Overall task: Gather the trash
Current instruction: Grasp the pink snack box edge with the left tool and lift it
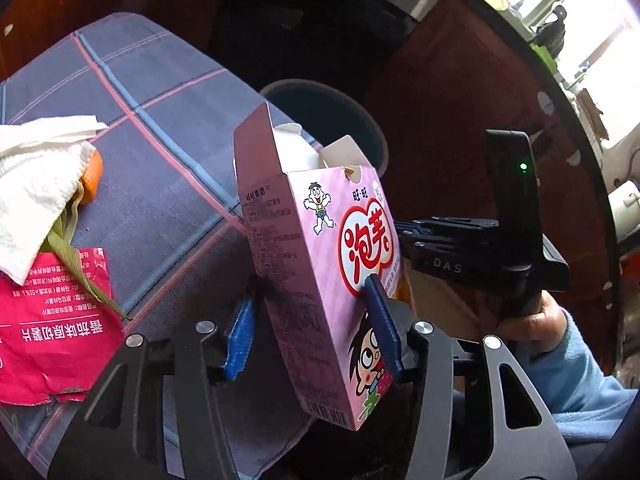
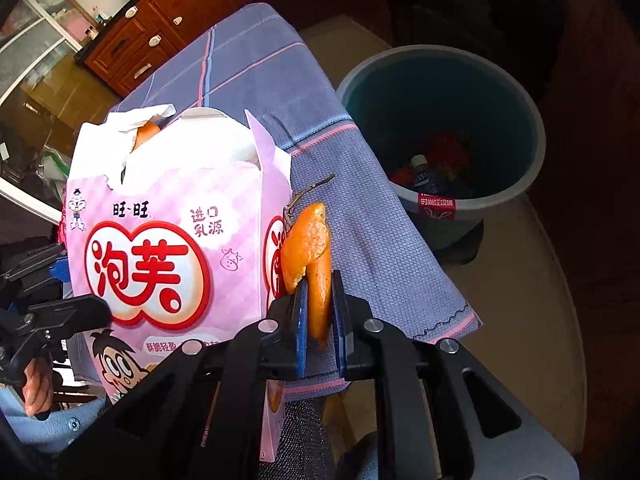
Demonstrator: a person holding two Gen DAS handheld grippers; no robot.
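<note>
Both grippers loaded: box in the left, peel in the right, bin ahead.

The left gripper has its fingers closed across the pink box, held upright above the bench. It looks like light, thin card that would crush, so a low hold on the walls suits it. The right gripper pinches the orange peel, which is soft, limp and likely slippery. The bin stands at 1 o'clock; tissue and a red wrapper lie at 9 o'clock.

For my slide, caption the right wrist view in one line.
Right gripper pinches an orange peel beside the pink snack box, bin ahead.
</note>
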